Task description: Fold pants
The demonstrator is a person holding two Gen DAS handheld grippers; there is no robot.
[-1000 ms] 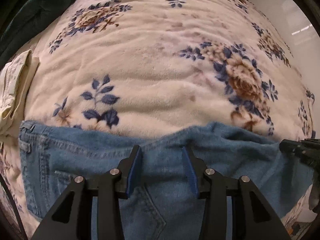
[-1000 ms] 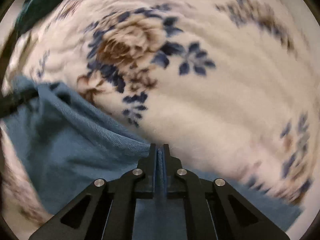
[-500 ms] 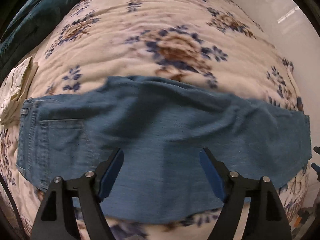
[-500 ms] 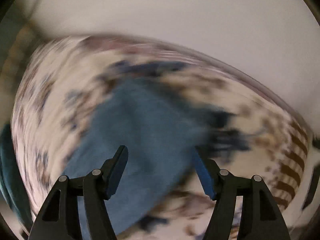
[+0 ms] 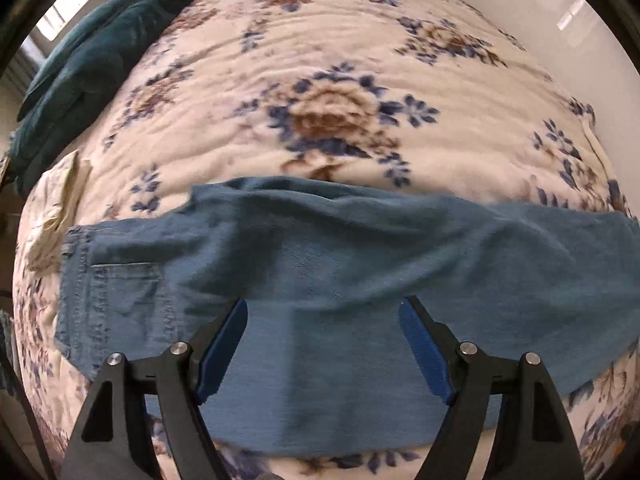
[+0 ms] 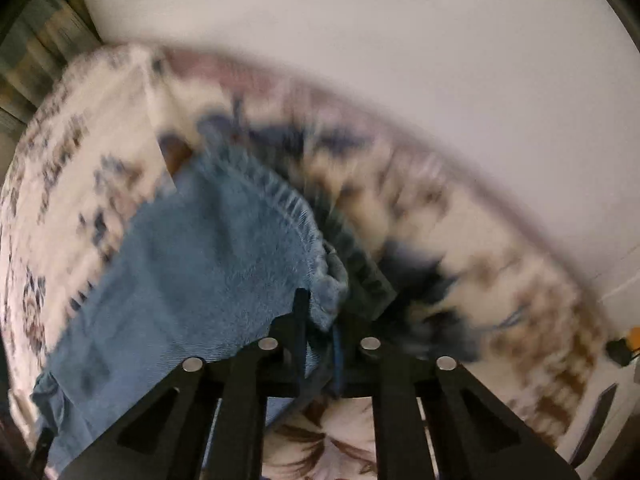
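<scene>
Blue jeans [image 5: 320, 288] lie folded lengthwise across the floral blanket [image 5: 320, 80], waistband and back pocket at the left, leg hems at the right. My left gripper [image 5: 324, 320] is open and empty above the middle of the jeans. In the blurred right wrist view, my right gripper [image 6: 318, 320] is shut on the hem end of the jeans [image 6: 224, 264], with denim bunched between the fingers.
A dark teal blanket [image 5: 88, 80] lies at the far left of the bed. A cream folded garment [image 5: 56, 216] sits by the jeans' waistband. A white wall [image 6: 360, 40] runs along the bed's far side.
My left gripper let go of the jeans, opened wide and drew back. My right gripper opened, swung to the leg hems and shut on them.
</scene>
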